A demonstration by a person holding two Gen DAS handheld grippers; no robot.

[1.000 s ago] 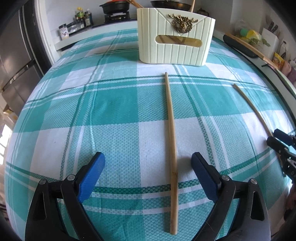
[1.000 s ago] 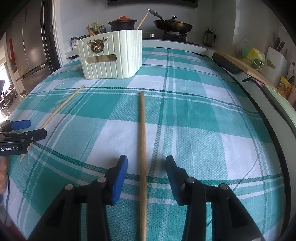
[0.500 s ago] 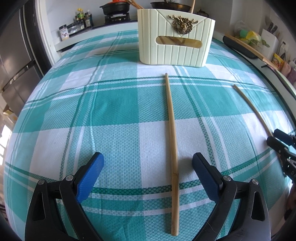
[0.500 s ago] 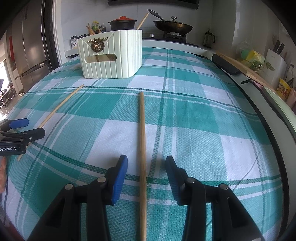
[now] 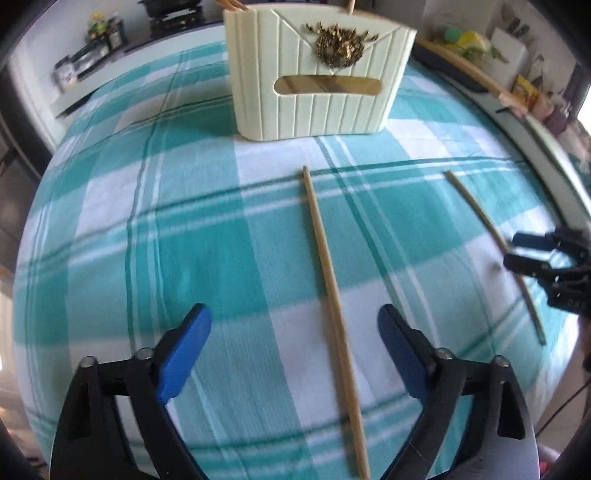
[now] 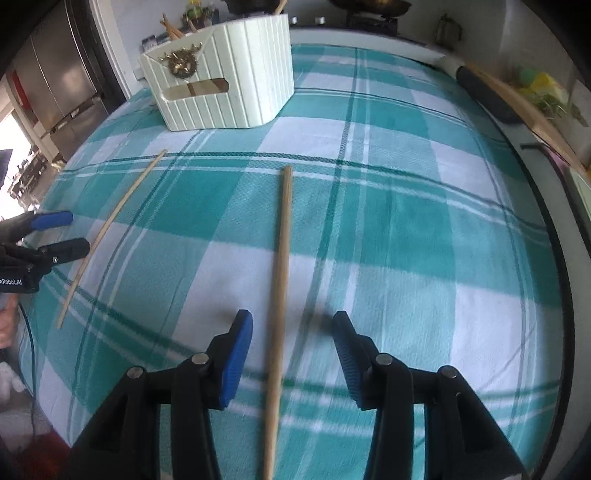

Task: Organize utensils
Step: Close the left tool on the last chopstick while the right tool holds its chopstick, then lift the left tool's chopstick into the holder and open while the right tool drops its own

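Note:
Two wooden chopsticks lie on the teal plaid tablecloth. In the left wrist view, one chopstick [image 5: 332,295] runs between the wide-open fingers of my left gripper [image 5: 295,332]. The other chopstick [image 5: 491,243] lies to the right, by my right gripper [image 5: 524,251]. In the right wrist view, a chopstick [image 6: 280,288] lies between the open fingers of my right gripper [image 6: 293,347]; the other chopstick [image 6: 110,229] lies left, beside my left gripper [image 6: 62,232]. A cream ribbed utensil holder [image 5: 317,74] stands beyond, holding several utensils; it also shows in the right wrist view [image 6: 221,74].
A kitchen counter with stove, pans and bottles [image 5: 103,33] runs behind the table. A long wooden board [image 6: 524,107] and packets sit on the right counter. A steel fridge [image 6: 62,81] stands at the left. The table edge is near on both sides.
Both grippers have moved forward along their chopsticks toward the holder, which looms larger. Both stay open; the chopsticks have not moved.

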